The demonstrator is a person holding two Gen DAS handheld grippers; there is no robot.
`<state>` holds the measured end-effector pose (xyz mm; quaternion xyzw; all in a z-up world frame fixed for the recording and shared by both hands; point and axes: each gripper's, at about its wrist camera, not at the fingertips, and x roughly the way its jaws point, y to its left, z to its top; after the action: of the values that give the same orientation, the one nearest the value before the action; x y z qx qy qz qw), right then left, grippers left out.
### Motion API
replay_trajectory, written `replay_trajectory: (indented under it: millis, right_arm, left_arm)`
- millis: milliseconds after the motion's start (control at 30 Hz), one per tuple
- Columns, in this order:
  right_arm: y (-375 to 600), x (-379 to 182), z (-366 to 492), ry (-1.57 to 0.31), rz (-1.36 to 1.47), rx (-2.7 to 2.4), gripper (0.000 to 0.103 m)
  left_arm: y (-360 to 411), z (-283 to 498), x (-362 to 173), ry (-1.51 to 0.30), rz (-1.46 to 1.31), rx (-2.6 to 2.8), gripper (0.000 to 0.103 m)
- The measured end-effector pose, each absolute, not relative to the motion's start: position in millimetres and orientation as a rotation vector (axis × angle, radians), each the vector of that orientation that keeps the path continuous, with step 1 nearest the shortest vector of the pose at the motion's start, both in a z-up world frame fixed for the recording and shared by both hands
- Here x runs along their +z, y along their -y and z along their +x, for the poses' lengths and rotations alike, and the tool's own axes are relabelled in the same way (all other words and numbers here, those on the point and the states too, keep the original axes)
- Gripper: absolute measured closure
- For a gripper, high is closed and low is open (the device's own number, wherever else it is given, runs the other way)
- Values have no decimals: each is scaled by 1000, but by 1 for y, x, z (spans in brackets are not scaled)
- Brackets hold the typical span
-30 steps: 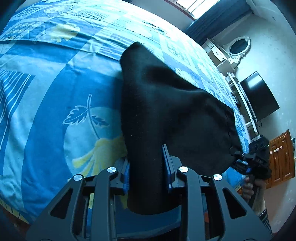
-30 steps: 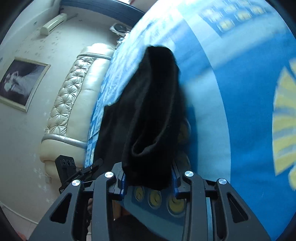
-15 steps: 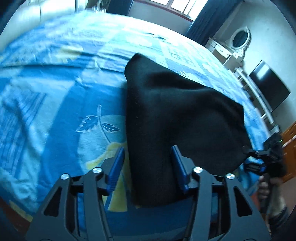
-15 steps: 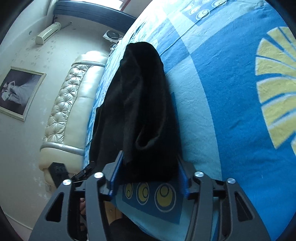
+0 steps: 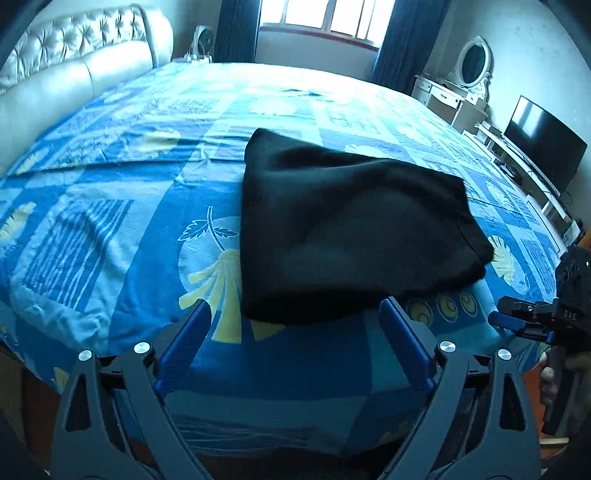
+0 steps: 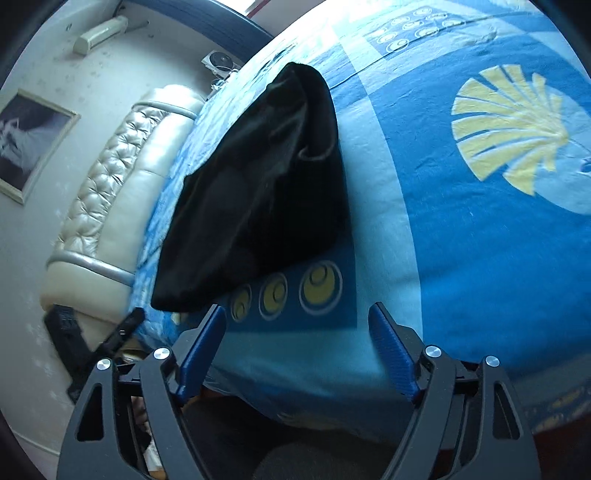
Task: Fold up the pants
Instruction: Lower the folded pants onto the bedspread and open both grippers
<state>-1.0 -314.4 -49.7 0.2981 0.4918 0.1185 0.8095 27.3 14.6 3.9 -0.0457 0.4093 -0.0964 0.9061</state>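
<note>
The black pants [image 5: 343, 236] lie folded in a compact bundle on the blue patterned bed [image 5: 110, 206], near its front edge. My left gripper [image 5: 295, 317] is open and empty, its blue pads just short of the bundle's near edge. My right gripper [image 6: 297, 321] is open and empty, pulled back from the pants [image 6: 258, 192], which lie ahead and to the left of it. The right gripper also shows at the right edge of the left wrist view [image 5: 517, 321].
A padded cream headboard [image 5: 74, 70] runs along the left. A window [image 5: 317, 18] with dark curtains is at the back. A white dresser with an oval mirror [image 5: 469, 77] and a TV [image 5: 543, 151] stand to the right. A framed picture [image 6: 26, 144] hangs above the headboard.
Both grippers let go of the pants, opened wide and drew back toward the bed's front edge. The pants settled flat on the bed.
</note>
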Motion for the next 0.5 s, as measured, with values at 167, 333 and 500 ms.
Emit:
replay_trajectory:
  millis: [167,333,500]
  right_arm:
    - [288,-37,-6,-1062,464,165,24]
    - [268,-31,-12,-1048,329,116,23]
    - [260,-29,-16,-1027,269,63,23]
  left_arm:
    - [-11,3,12,-815,-116,-186,7]
    - [-8,-13,11,-816,-114,-170,7]
    - [-3,-26,12,-801,-70,-156,7]
